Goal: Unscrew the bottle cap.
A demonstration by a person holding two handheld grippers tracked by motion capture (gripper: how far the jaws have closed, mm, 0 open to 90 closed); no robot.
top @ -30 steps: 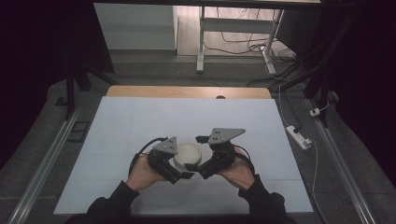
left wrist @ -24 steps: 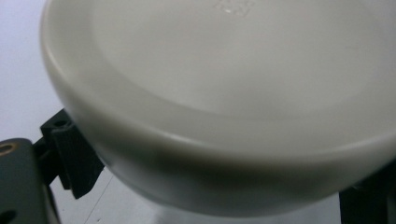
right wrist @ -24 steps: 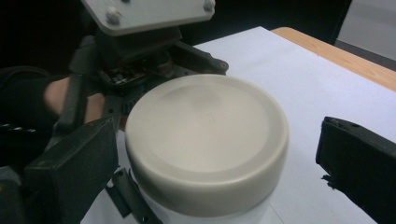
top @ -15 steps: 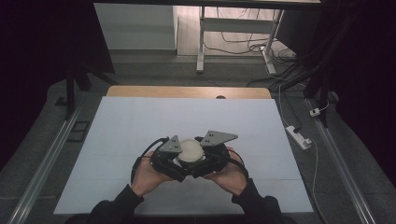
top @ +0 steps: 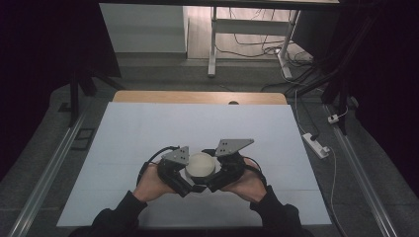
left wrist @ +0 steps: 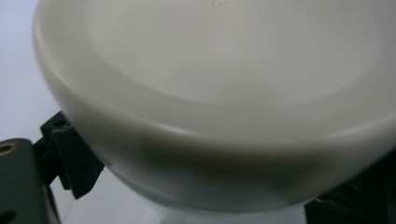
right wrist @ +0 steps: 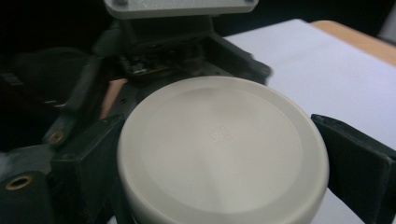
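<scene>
We have a round white lid (top: 200, 165) at 6 o'clock on the pale surface (top: 148, 128), near its front edge. Both claws meet on it: left claw (top: 185, 178) from 8 o'clock, right claw (top: 213, 178) from 4 o'clock. In the right gripper view the jaws flank the lid's rim on both sides, pressed to it; in the left gripper view one jaw touches the rim, so we judge both closed on it. No long axis. Open room lies toward 12 o'clock.
</scene>
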